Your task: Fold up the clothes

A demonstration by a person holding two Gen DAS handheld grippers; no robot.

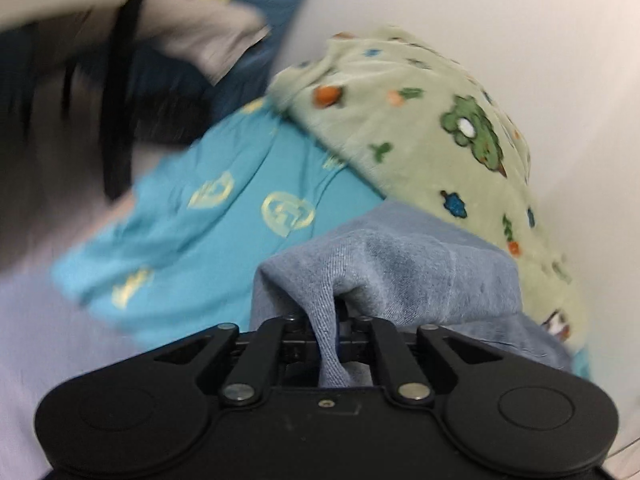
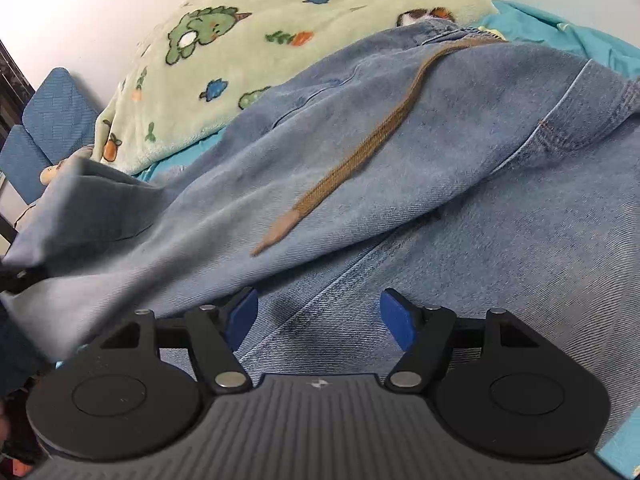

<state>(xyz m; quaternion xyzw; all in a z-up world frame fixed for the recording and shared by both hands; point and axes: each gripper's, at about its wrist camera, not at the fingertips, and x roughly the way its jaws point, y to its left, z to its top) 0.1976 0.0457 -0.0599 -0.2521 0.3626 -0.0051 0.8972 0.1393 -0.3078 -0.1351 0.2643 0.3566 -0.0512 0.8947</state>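
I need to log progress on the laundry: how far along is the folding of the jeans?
Early. Nothing looks folded yet: the jeans lie spread and rumpled on the teal sheet, with the brown drawstring loose on top. In hand: the left gripper is shut on a fold of denim. The right gripper is open over the fabric. The folds remain.

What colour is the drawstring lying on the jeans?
Tan brown; the drawstring lies across the blue jeans, clearest in the right wrist view.
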